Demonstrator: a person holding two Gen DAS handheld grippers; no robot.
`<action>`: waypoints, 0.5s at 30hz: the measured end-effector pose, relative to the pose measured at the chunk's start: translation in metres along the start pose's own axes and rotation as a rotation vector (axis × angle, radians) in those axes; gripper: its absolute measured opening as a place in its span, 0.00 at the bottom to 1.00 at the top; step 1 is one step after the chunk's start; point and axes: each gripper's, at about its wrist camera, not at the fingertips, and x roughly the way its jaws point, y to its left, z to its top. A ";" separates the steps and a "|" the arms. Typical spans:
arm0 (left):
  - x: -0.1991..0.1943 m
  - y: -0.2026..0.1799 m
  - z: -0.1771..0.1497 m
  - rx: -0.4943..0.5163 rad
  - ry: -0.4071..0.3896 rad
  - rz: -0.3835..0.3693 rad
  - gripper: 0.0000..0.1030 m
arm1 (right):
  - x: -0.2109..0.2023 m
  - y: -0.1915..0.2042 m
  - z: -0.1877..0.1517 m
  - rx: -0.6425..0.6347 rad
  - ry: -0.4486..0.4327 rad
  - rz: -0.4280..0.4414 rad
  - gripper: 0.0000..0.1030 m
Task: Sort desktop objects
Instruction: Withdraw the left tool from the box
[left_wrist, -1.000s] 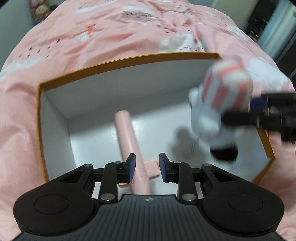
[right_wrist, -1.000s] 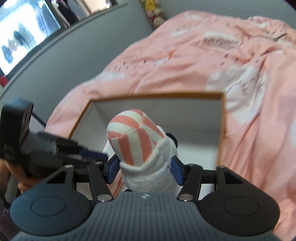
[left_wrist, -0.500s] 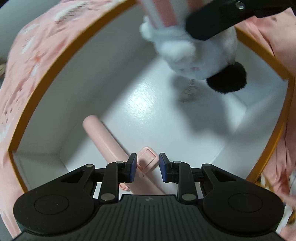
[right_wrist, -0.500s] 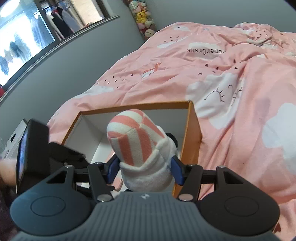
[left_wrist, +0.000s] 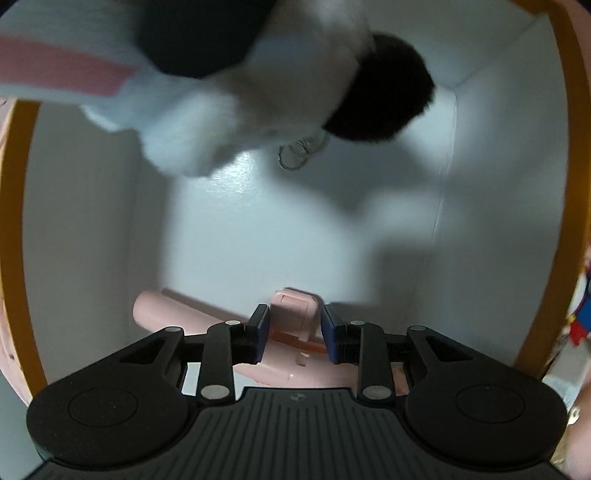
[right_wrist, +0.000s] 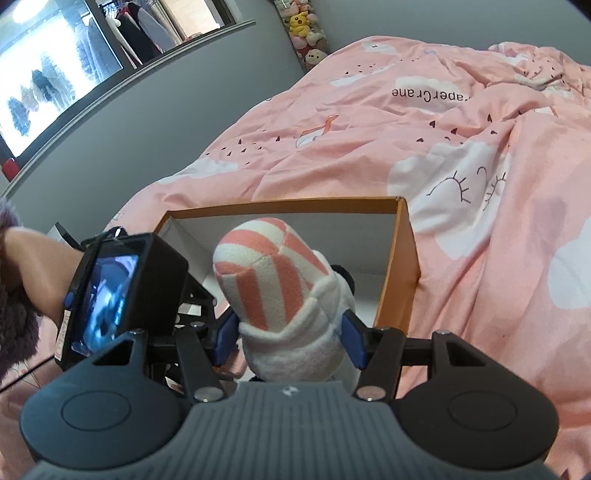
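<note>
An orange-rimmed white box (left_wrist: 565, 155) (right_wrist: 404, 258) lies on the pink bed. My right gripper (right_wrist: 290, 336) is shut on a white plush toy with a pink-striped hat (right_wrist: 273, 273) and holds it over the box; the toy fills the top of the left wrist view (left_wrist: 229, 96), with a black ear and a metal key ring (left_wrist: 295, 155). My left gripper (left_wrist: 295, 332) is down inside the box, its jaws apart around the square head of a pink handled object (left_wrist: 291, 314) that lies on the box floor. I see no squeeze on it.
Pink patterned bedding (right_wrist: 461, 147) surrounds the box. A grey wall with a window (right_wrist: 55, 74) and several plush toys (right_wrist: 306, 33) stands behind the bed. The left gripper's camera body (right_wrist: 122, 291) sits just left of the plush toy.
The left gripper has dropped deeper into the box and turned, now straddling the pink object's head. The right gripper has carried the plush toy over the box, right above the left camera.
</note>
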 end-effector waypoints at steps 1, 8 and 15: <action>0.003 0.001 0.000 0.010 0.003 0.000 0.36 | 0.000 -0.001 0.000 0.002 0.000 0.005 0.59; 0.008 -0.008 -0.009 0.041 -0.031 0.044 0.33 | 0.002 -0.011 0.002 0.067 -0.003 0.066 0.59; -0.013 -0.006 -0.033 0.004 -0.111 0.081 0.31 | 0.007 -0.004 -0.001 0.059 0.010 0.058 0.59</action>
